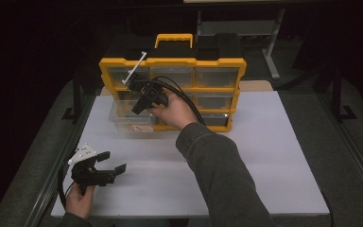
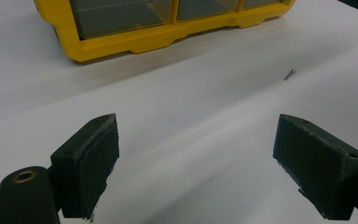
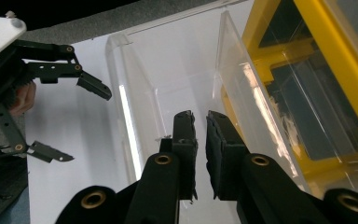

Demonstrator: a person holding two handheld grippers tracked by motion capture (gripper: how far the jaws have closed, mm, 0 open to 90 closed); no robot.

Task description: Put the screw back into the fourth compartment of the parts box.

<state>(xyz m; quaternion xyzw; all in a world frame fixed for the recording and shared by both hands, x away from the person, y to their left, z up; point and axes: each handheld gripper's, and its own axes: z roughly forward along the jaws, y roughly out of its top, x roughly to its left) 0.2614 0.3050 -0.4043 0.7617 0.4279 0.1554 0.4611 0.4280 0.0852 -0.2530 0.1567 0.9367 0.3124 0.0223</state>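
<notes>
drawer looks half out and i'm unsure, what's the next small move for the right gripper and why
Probably spread the right gripper a little and take the front wall of the clear drawer, then slide it further out of the yellow organizer. Its jaws stand almost together with nothing visibly between them, and the drawer is only partly pulled out.

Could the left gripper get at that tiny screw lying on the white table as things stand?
Probably yes: the left gripper has open jaws, and only bare table lies between it and the screw.
</notes>
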